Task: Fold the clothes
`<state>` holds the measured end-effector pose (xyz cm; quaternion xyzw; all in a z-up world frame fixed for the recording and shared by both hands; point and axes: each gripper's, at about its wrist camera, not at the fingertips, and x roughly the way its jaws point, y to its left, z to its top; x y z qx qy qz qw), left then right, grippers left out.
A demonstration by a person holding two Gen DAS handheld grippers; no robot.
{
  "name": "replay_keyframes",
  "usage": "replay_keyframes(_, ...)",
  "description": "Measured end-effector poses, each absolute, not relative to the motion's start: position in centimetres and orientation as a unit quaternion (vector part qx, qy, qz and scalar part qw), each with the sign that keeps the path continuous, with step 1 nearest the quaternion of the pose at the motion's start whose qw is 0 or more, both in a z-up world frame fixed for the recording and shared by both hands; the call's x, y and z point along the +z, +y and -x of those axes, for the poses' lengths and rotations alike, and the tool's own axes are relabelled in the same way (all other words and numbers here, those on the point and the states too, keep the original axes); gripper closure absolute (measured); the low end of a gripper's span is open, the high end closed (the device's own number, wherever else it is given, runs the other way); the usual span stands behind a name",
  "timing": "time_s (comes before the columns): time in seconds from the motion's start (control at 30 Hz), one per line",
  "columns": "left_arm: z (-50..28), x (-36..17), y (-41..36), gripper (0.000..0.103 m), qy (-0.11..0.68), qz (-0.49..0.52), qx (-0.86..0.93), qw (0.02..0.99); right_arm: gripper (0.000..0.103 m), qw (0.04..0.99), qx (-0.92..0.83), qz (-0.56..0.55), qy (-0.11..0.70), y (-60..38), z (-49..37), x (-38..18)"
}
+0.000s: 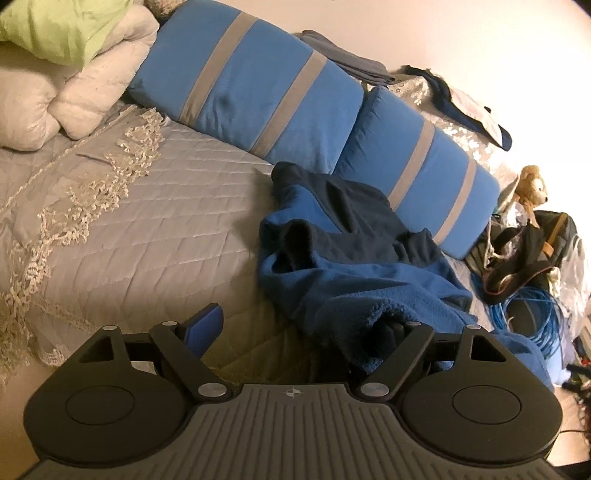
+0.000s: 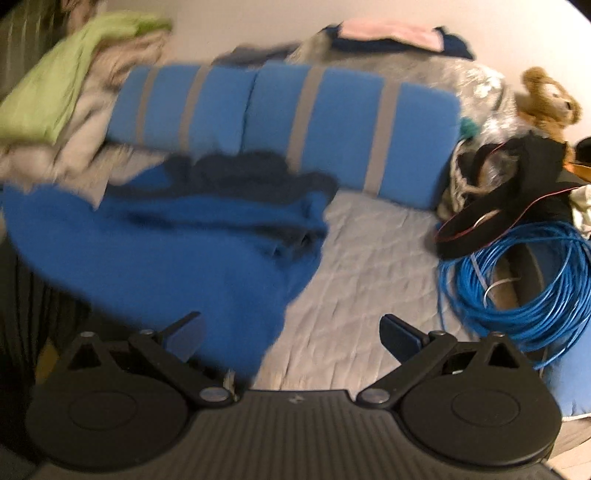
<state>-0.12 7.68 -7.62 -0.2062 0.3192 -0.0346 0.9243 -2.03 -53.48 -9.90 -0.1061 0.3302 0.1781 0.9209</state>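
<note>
Fleece garment (image 1: 332,258) on bed (image 1: 147,221), unlabelled

fleece garment (image 1: 343,258): bright blue with dark navy panels, centre of the left wrist frame; blurred blue and navy at left centre of the right wrist frame (image 2: 192,236)
long cushions (image 1: 258,99): blue with grey stripes across them, upper middle
bedspread (image 1: 147,221): pale grey, quilted in diamonds, with a cream lace band at left
pillow (image 1: 62,29): lime green, upper left
duvet (image 1: 74,92): off-white, upper left
cable coil (image 2: 517,280): bright blue, right of the right wrist frame
soft toy (image 2: 546,99): tan brown, upper right
folded cloth (image 2: 391,35): pink on navy, top
gripper pads (image 1: 207,326): blue on black arms
</note>
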Motion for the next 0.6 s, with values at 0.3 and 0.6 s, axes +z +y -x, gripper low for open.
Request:
replay_keyframes(0.3,0.0,-7.5,7.8,0.021,0.32,0.203,-0.036,0.924,0.004,0.938,0.116,0.082,0.317,-52.9,2.1,-13.8)
replay_keyframes(0.6,-0.3,-8.1,7.8,0.049,0.325,0.229,-0.058,0.916,0.02,0.95,0.087,-0.08,0.289,-54.9,0.5,-13.9)
